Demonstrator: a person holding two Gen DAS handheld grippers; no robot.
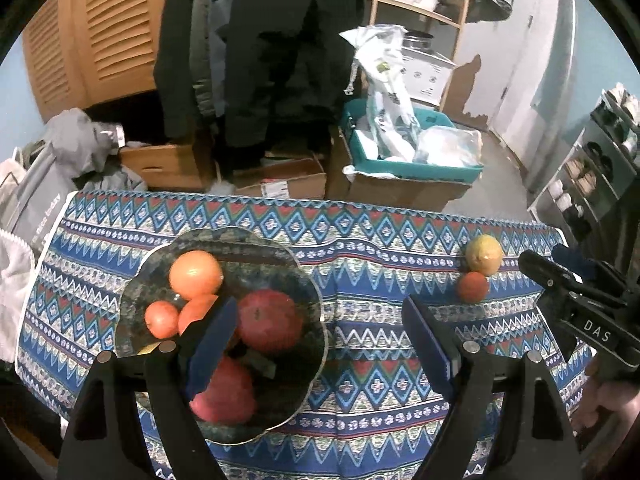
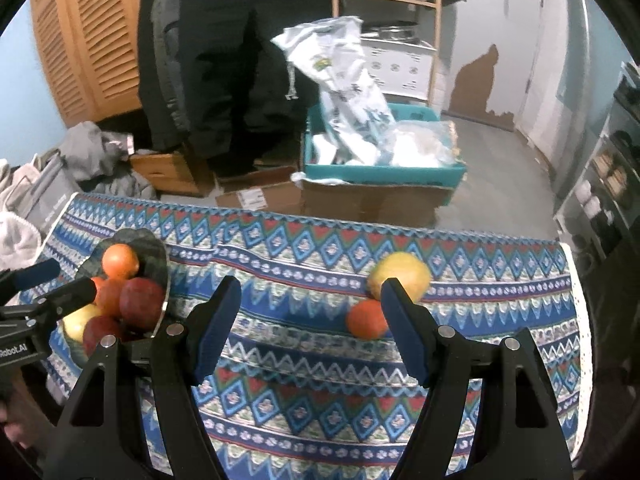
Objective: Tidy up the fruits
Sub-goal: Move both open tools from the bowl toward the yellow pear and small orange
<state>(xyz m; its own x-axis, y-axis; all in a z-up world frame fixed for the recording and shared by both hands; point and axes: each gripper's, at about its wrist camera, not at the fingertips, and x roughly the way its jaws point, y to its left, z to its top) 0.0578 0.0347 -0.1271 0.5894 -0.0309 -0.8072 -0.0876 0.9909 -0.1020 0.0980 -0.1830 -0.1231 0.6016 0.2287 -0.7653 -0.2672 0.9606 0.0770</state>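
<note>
A dark scalloped bowl (image 1: 168, 256) on the patterned tablecloth holds oranges (image 1: 195, 274) and red apples (image 1: 269, 322). It also shows in the right wrist view (image 2: 158, 254) at the left. A yellow fruit (image 1: 484, 254) and a small orange (image 1: 473, 287) lie together on the cloth at the right; in the right wrist view the yellow fruit (image 2: 400, 274) and the small orange (image 2: 366, 319) sit just ahead of the right finger. My left gripper (image 1: 320, 344) is open and empty, its left finger above the bowl. My right gripper (image 2: 310, 320) is open and empty above the cloth.
The table's far edge (image 1: 320, 200) drops to a floor crowded with cardboard boxes (image 1: 280, 182) and a teal bin (image 1: 416, 168) of bags. Dark coats (image 1: 260, 40) hang behind. A shoe rack (image 1: 592, 168) stands at the right. Grey bags (image 1: 48, 184) lie at the left.
</note>
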